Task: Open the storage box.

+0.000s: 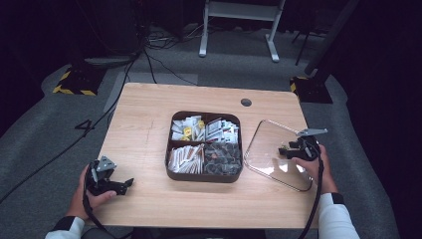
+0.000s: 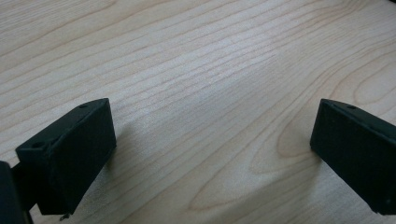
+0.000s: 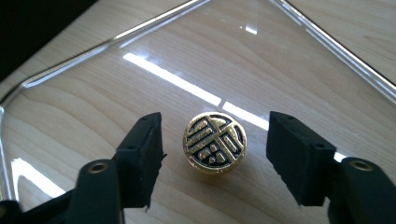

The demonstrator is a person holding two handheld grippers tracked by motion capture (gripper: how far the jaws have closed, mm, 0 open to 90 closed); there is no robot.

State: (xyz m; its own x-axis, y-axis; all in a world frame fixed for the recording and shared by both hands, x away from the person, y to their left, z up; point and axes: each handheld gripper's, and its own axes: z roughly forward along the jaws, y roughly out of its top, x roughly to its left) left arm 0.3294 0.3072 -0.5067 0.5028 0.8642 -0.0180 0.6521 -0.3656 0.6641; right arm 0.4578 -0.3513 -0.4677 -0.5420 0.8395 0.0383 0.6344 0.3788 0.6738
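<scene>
Here, at the lower left of the high view, the left gripper [image 1: 125, 184] rests on the bare wooden table [image 1: 144, 124], its jaws spread wide with nothing between them; its own view has only wood grain between the two black jaws. In the middle of the high view sits a dark divided box [image 1: 204, 145] packed with small packets, well apart from that hand.

To the right of the box lies a clear glass lid [image 1: 271, 144], flat on the table, and the right gripper [image 1: 284, 151] hangs over its lower right part. In the right gripper view the lid's round gold knob [image 3: 215, 142] stands just ahead, centred between the two jaws, with a gap on either side: the jaws are open and their pads do not touch it.

The knob is round, so no axis matters; it lies straight in the gap. The right hand is much the nearer, and I judge that closing on the knob is all a lift would need.
</scene>
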